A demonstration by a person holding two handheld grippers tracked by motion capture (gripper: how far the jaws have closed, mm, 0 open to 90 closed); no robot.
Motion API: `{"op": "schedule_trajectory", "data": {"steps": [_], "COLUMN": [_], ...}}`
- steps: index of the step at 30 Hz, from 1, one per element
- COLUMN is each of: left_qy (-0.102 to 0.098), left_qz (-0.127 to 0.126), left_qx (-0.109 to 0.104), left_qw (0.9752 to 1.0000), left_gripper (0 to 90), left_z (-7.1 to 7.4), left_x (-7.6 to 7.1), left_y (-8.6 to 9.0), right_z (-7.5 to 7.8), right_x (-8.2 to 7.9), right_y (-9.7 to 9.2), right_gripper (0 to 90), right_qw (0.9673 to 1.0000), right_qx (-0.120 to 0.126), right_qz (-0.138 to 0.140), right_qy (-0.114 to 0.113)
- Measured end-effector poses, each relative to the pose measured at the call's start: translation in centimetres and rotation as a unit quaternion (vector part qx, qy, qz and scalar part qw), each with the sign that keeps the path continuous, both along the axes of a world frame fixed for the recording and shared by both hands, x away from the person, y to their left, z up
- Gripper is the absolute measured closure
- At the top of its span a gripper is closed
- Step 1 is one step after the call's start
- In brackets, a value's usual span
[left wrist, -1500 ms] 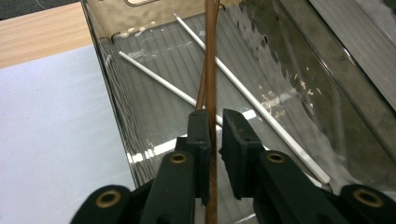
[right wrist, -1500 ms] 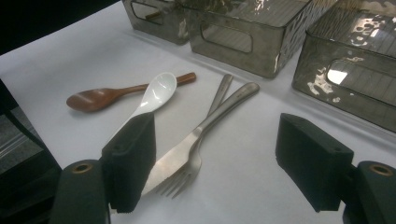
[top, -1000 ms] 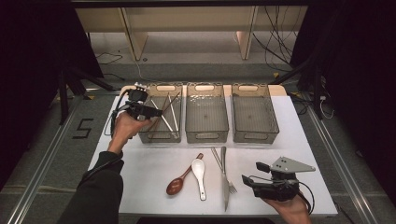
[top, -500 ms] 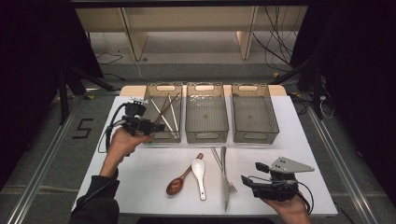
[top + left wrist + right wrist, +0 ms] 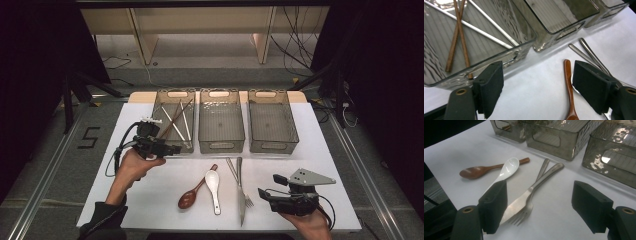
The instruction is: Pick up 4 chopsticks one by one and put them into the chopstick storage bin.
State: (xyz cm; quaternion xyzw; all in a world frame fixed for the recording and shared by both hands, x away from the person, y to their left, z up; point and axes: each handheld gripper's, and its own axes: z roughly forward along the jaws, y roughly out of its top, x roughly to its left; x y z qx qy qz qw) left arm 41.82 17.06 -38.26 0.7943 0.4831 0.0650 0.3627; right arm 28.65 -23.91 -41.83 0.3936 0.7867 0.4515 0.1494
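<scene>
I am holding my left gripper (image 5: 170,149) with its jaws spread wide and nothing between them, just in front of the left bin (image 5: 172,120), where the chopsticks (image 5: 457,32) are lying. The wooden spoon (image 5: 569,90) is lying ahead of its right jaw. My right gripper (image 5: 265,194) is gaping empty too, with the knife (image 5: 531,192) and fork (image 5: 527,207) lying just beyond its left jaw.

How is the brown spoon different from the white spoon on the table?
The brown spoon is dark reddish wood, while the white spoon is glossy white, like a soup spoon. The brown spoon has a thin, round handle; the white spoon's handle is broad. The brown spoon's bowl points toward the person, but the white spoon's bowl points toward the bins, and the white spoon's bowl lies against the brown handle. Both rest on the white table, untouched by the tongs.
</scene>
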Motion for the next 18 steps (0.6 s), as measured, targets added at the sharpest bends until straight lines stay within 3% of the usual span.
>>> {"op": "schedule_trajectory", "data": {"steps": [18], "left_qy": [0.044], "left_qz": [-0.047], "left_qx": [0.020], "left_qw": [0.9978], "left_gripper": [23.7], "left_z": [-3.0], "left_x": [-1.7], "left_y": [-2.3], "right_z": [-0.1], "right_x": [-0.2], "right_y": [-0.2], "right_gripper": [29.5], "right_qw": [0.9998], "right_qx": [0.011], "right_qz": [-0.002], "right_qy": [-0.017]}}
